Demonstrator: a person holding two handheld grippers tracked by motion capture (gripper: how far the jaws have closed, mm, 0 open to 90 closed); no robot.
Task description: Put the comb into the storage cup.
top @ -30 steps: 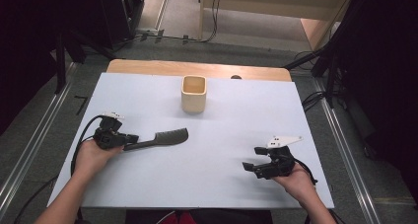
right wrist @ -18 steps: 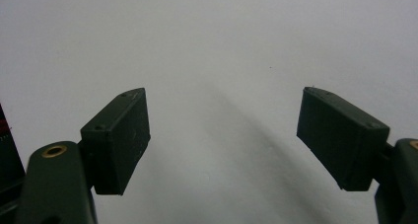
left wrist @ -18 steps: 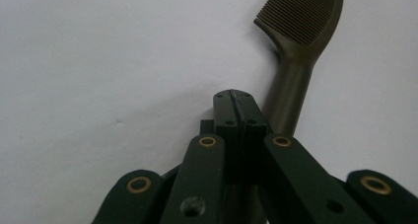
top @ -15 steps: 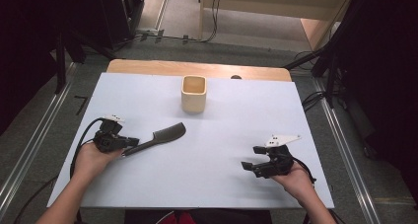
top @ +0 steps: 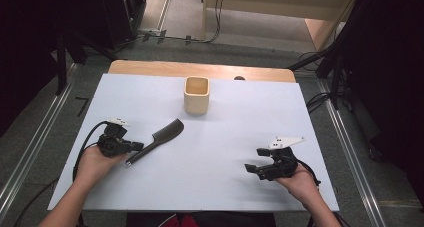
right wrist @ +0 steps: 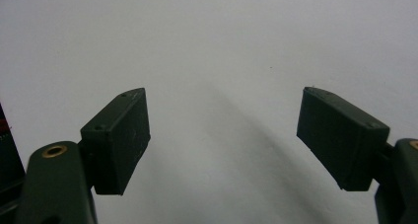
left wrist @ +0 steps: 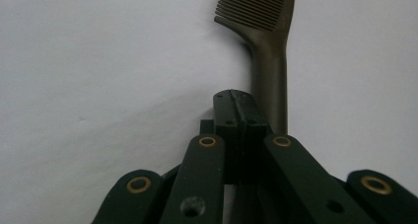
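Note:
A dark comb (top: 165, 133) lies slantwise on the white table (top: 235, 132), teeth toward the far right. My left gripper (top: 141, 147) sits over its handle end. In the left gripper view my left gripper (left wrist: 241, 108) has its jaws pressed together, and the comb (left wrist: 271, 71) runs along and under the right jaw, not between the pads. My right gripper (top: 250, 167) rests low at the near right, pointing left. Its jaws stand wide apart in the right gripper view, where my right gripper (right wrist: 222, 140) has only bare table between them.
A square beige cup (top: 196, 94) stands upright at the far middle of the table. A wooden strip (top: 150, 67) borders the far edge. Cables trail from both grippers toward the person's forearms.
The comb has swung from nearly level to a steeper slant, with its handle end nearer the person. The left gripper shifted slightly. The right gripper has stayed put.

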